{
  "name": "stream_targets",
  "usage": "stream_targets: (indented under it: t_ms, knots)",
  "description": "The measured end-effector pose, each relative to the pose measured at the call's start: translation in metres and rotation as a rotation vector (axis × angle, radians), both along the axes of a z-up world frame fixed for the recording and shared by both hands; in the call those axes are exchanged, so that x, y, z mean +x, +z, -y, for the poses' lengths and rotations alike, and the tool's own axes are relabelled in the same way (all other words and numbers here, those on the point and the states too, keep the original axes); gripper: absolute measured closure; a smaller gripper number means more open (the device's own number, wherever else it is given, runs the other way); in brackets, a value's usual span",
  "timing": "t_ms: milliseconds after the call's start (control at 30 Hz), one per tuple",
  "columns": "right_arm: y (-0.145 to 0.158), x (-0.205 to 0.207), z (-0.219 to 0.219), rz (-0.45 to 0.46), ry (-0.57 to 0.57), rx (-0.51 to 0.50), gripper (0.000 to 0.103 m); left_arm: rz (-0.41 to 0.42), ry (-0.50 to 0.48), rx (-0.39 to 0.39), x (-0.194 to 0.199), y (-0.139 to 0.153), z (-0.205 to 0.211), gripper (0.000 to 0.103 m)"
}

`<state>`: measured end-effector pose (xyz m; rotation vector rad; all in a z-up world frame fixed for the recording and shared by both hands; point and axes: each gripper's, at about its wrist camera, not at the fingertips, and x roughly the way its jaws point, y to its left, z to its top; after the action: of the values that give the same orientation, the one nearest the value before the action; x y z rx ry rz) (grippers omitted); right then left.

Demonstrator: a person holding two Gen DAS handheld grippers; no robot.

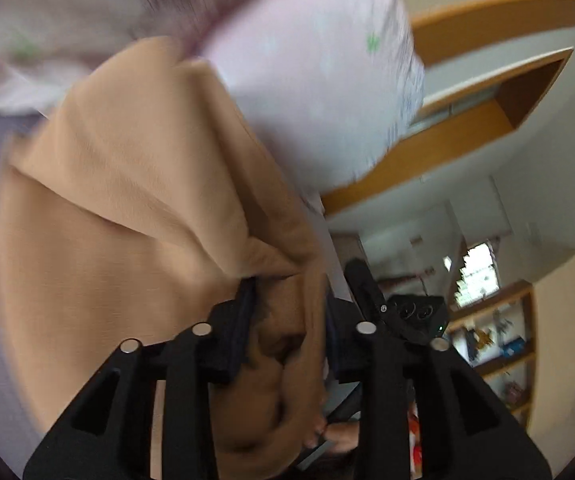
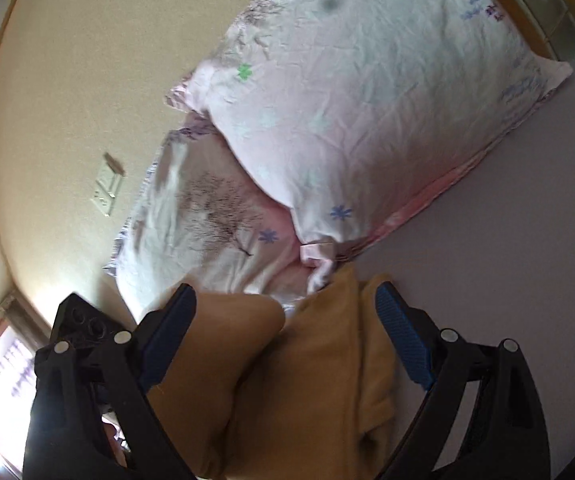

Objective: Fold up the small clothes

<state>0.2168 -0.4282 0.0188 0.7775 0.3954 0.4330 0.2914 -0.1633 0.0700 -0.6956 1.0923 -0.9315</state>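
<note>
The tan garment (image 1: pixel 135 200) is held lifted above the bed (image 2: pixel 507 240), near the pillows (image 2: pixel 367 100), bunched in the clamped jaws of the left gripper (image 1: pixel 287 300), while the right gripper (image 2: pixel 287 312), jaws apart around hanging cloth, is seemingly placed to catch an edge for folding.

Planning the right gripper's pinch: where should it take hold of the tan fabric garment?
Grip the tan fabric garment at its upright ridge fold between the open right gripper fingers, approaching straight ahead; the left gripper already holds another bunch.
</note>
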Motion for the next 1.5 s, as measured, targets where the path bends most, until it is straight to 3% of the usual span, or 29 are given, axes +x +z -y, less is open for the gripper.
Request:
stream_targets:
  t_ms: [67,100,167,233,300,333,367,433,567,667,767,800,833,900,967,1033,1100,1167,1233,1267,1333,1367,1433,1500]
  knots:
    - [-0.002,0.001,0.002,-0.015,0.0,0.004,0.012,-0.069,-0.067,-0.112,0.002,-0.011,0.02,0.071]
    - [-0.002,0.001,0.002,-0.016,0.0,0.0,0.012,-0.044,-0.068,-0.123,-0.001,-0.006,0.018,0.069]
    - [0.002,0.0,0.001,-0.003,0.007,-0.016,0.012,0.042,-0.033,-0.082,-0.006,0.008,0.003,0.038]
    - [0.007,-0.003,-0.001,0.006,0.023,-0.049,0.012,0.142,0.05,0.003,-0.016,0.025,-0.021,0.032]
    - [0.011,-0.001,-0.006,-0.004,0.056,-0.092,0.012,0.248,0.084,0.145,-0.033,0.036,-0.041,0.032]
    - [0.011,0.004,-0.01,-0.046,0.072,-0.133,0.012,0.298,0.108,0.256,-0.04,0.037,-0.05,0.031]
    - [0.008,0.011,-0.014,-0.104,0.09,-0.169,0.012,0.312,0.128,0.315,-0.043,0.035,-0.056,0.029]
    - [-0.004,0.026,-0.02,-0.23,0.156,-0.19,0.012,0.281,0.163,0.41,-0.04,0.021,-0.074,0.028]
    - [-0.027,0.04,-0.028,-0.385,0.223,-0.212,0.012,0.103,0.193,0.448,-0.013,-0.025,-0.087,0.028]
    - [-0.037,0.044,-0.035,-0.412,0.28,-0.203,0.019,0.004,0.168,0.412,0.003,-0.052,-0.082,0.028]
    - [-0.044,0.045,-0.036,-0.438,0.3,-0.194,0.03,0.009,0.154,0.364,0.01,-0.058,-0.078,0.028]
    - [-0.045,0.045,-0.036,-0.438,0.297,-0.194,0.037,-0.003,0.147,0.339,0.009,-0.062,-0.079,0.028]
    - [-0.047,0.043,-0.036,-0.427,0.298,-0.189,0.051,-0.004,0.157,0.32,0.008,-0.064,-0.079,0.029]
    - [-0.051,0.041,-0.036,-0.418,0.302,-0.158,0.064,-0.002,0.145,0.306,0.003,-0.065,-0.086,0.046]
    - [-0.05,0.037,-0.037,-0.389,0.311,-0.111,0.068,-0.003,0.137,0.27,0.002,-0.063,-0.097,0.068]
    - [-0.042,0.035,-0.044,-0.352,0.342,-0.073,0.072,0.0,0.133,0.204,-0.006,-0.058,-0.116,0.072]
    - [-0.037,0.036,-0.063,-0.336,0.39,-0.08,0.076,0.066,0.173,0.224,-0.014,-0.043,-0.137,0.072]
    - [-0.038,0.039,-0.097,-0.347,0.434,-0.172,0.075,0.114,0.227,0.271,-0.017,-0.035,-0.161,0.072]
    - [-0.039,0.038,-0.109,-0.369,0.413,-0.23,0.062,0.121,0.266,0.323,-0.02,-0.034,-0.178,0.072]
    - [-0.034,0.032,-0.106,-0.355,0.376,-0.251,0.06,0.139,0.297,0.351,-0.027,-0.031,-0.189,0.072]
    - [-0.017,0.01,-0.089,-0.28,0.296,-0.244,0.057,0.212,0.317,0.355,-0.049,-0.017,-0.202,0.07]
    - [-0.007,-0.007,-0.08,-0.226,0.273,-0.227,0.057,0.243,0.314,0.346,-0.06,-0.011,-0.205,0.063]
    - [0.01,-0.033,-0.078,-0.151,0.289,-0.22,0.058,0.314,0.293,0.327,-0.083,0.002,-0.202,0.048]
    - [0.022,-0.056,-0.089,-0.075,0.308,-0.265,0.061,0.398,0.231,0.326,-0.105,0.012,-0.185,0.045]
